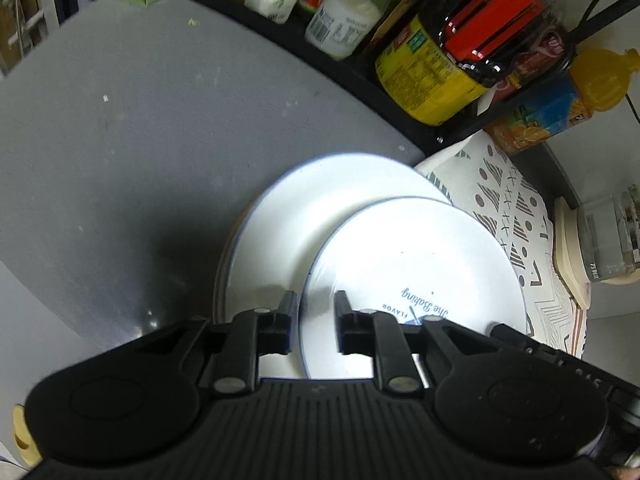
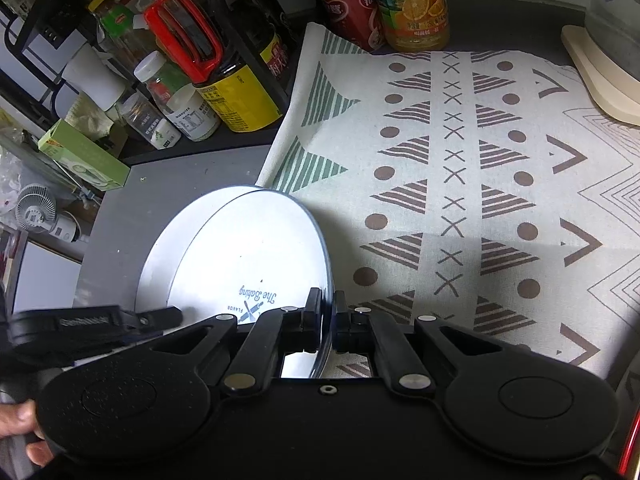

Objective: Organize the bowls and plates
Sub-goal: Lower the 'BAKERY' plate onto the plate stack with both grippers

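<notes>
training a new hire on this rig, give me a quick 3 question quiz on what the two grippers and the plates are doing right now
1. True or false: the right gripper is clamped on the rim of the white round plate with blue lettering.
2. What lies directly under that plate? A) plain white blue-rimmed plate B) patterned cloth mat C) a bowl
3. Are the left gripper pads pressing on the plate rim?

Key: 1 true; 2 A; 3 no, the rim sits between them with gaps showing.

2 white plates, 1 patterned cloth, 2 hand-held grippers.
</notes>
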`<state>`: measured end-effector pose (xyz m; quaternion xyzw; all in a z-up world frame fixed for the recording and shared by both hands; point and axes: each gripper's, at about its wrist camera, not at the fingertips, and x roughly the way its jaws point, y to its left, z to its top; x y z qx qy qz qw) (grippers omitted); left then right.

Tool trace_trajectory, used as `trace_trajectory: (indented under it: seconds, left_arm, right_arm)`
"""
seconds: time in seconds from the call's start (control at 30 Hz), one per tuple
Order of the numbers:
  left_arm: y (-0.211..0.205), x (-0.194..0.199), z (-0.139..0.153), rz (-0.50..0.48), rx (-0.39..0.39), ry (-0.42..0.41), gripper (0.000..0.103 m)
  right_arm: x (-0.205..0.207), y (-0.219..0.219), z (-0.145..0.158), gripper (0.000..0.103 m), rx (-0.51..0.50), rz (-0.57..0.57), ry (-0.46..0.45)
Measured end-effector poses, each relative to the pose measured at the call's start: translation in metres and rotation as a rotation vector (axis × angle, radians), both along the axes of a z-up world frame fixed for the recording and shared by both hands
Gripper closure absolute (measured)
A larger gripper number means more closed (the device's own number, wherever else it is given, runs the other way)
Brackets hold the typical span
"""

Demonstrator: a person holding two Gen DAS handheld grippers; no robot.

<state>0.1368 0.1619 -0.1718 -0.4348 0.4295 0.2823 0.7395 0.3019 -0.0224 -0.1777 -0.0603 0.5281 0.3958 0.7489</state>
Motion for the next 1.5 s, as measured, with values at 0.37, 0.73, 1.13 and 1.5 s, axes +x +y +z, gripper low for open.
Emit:
trace_trajectory:
  seconds: [0.37,0.73,1.13,1.5]
  left_arm:
    - [0.010,-0.021,0.020,0.054,0.071,0.036,0.041]
    - [0.002,-0.020,0.004,0.042,0.043,0.047,0.041]
    - [0.005,-0.023,-0.009,0.079,0.054,0.057,0.060]
    - [0.012,-0.024,-0.006,0.076,0.064,0.044,0.067]
  right_arm:
    - [-0.006,-0.003,-0.006,0.097,-0.010,-0.007,0.001]
    - [-0.008,-0.002,-0.011,0.096,-0.017,-0.002,0.022]
    - [-0.006,0.002,-0.019,0.088,-0.031,0.007,0.037]
    - [-0.006,0.017,-0.019,0.085,-0.069,0.020,0.026]
